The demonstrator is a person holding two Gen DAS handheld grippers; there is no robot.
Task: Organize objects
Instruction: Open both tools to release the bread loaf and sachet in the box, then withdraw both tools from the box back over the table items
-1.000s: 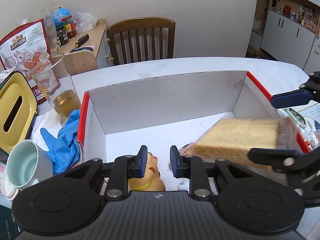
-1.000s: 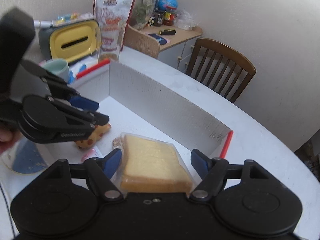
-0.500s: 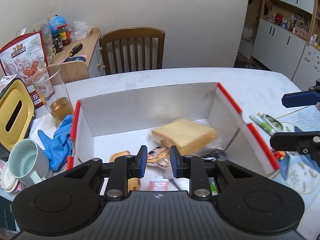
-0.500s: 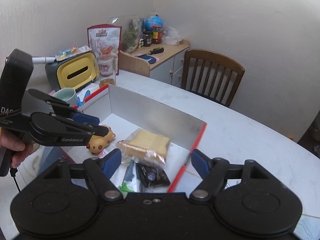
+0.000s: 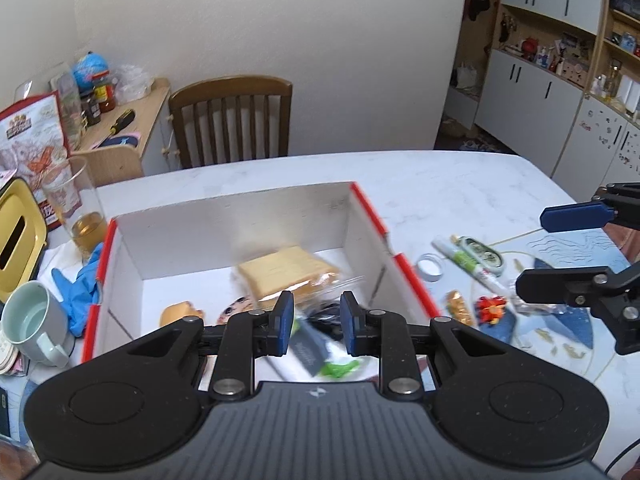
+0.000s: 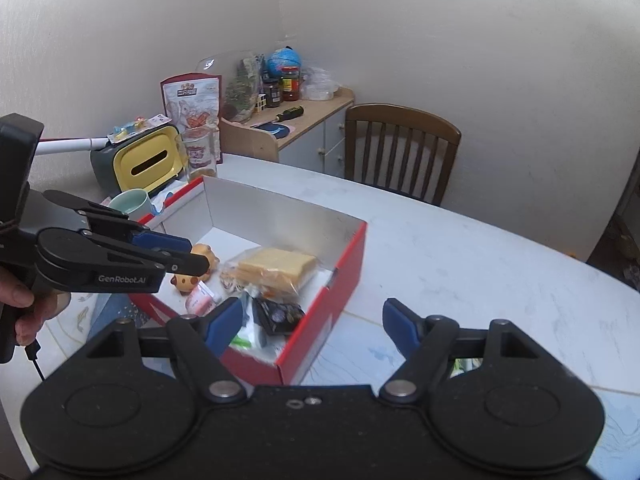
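Both of my grippers have pulled back and up from the red-edged white cardboard box [image 5: 372,216] since a second ago, when my right gripper was down over the wrapped slab of sliced bread [image 5: 286,270]. Now that bread lies free on the box floor, toward the far right part of it, in its clear wrapper.

My left gripper [image 5: 313,322] hovers above the near edge of the box with its blue pads only a narrow gap apart and nothing between them. My right gripper [image 6: 312,322] hangs over the near right corner of the box, spread wide and holding nothing.

Beside the bread in the box I see a small yellow animal figure [image 6: 196,270], a pink-and-white packet [image 6: 200,300], a black glossy pouch [image 6: 280,314] and something green and white [image 5: 336,364] near the front, which is too blurred for me to name.

Out on the white table [image 6: 460,248], right of the box, lie a white tube with green print [image 5: 466,262], a small white round cap [image 5: 430,270], a gold-wrapped sweet [image 5: 456,306] and a red-and-yellow trinket [image 5: 490,306]. Left of the box sit a pale green mug [image 5: 30,326], a crumpled blue glove [image 5: 82,290] and a tall glass of amber drink [image 5: 78,208].
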